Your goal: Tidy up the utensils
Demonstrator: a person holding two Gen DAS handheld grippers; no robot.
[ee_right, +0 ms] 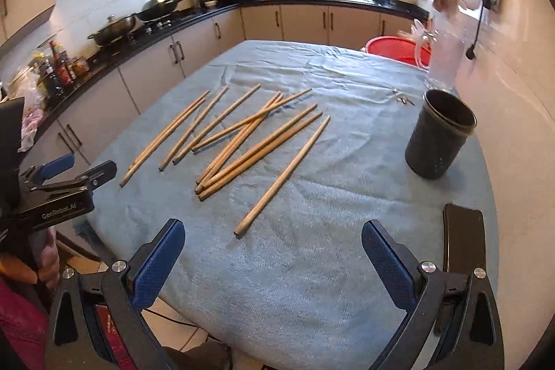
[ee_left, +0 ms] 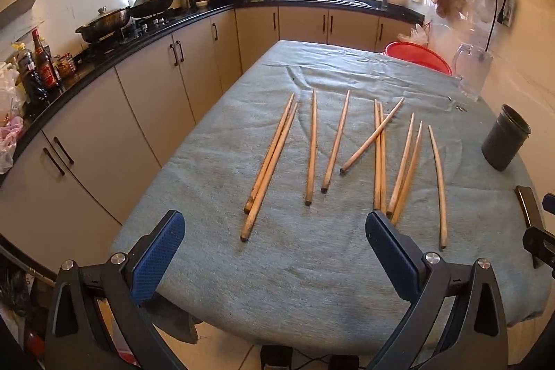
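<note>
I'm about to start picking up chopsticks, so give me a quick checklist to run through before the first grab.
1. Left tool open and empty: ok.
2. Right tool open and empty: ok.
3. Black cup upright, mouth clear: ok.
4. Chopsticks all on the cloth, none in the cup: ok.
5. Every chopstick lying free: not ok, one crosses a pair.
6. Cup empty inside: cannot tell.

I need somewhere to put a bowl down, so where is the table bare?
Bare cloth lies along the near edge between the chopsticks and both open grippers, and between the rightmost chopstick and the black cup. The middle is crowded with chopsticks.
</note>
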